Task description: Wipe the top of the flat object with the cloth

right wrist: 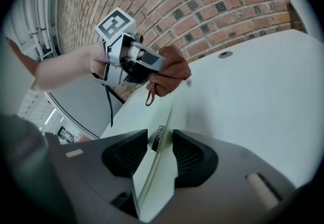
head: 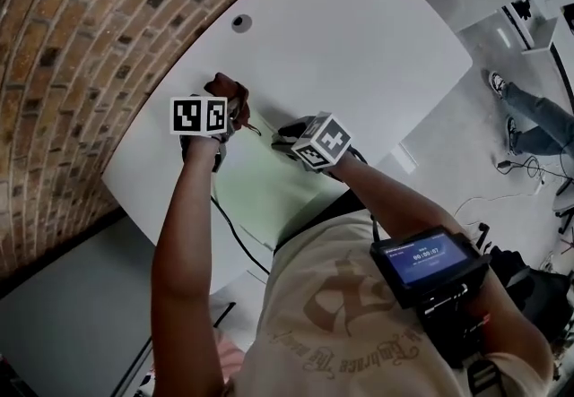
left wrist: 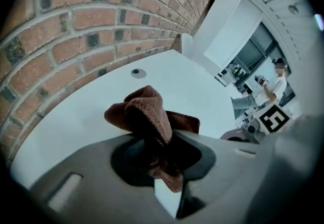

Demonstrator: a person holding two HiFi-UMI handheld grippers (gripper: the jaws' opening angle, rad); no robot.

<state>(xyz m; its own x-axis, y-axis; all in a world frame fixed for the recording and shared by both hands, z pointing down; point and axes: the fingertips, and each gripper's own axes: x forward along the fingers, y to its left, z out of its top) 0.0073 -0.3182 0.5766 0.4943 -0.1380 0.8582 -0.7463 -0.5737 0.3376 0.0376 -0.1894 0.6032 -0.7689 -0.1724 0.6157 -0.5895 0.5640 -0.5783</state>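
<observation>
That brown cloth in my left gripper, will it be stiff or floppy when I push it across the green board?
Probably floppy: the brown cloth bunches and folds over at the left gripper, a corner drooping loose. Likely light, since one pinch carries the whole bundle. Its nubby towel weave should drag rather than slide on the flat board.

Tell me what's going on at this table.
A person works at a white table with a gripper in each hand. The left gripper is shut on a bunched brown cloth, held up near the far end of a pale board. The right gripper straddles the board's near edge, jaws apart and seemingly not clamping it. The cloth isn't on the board now.
</observation>
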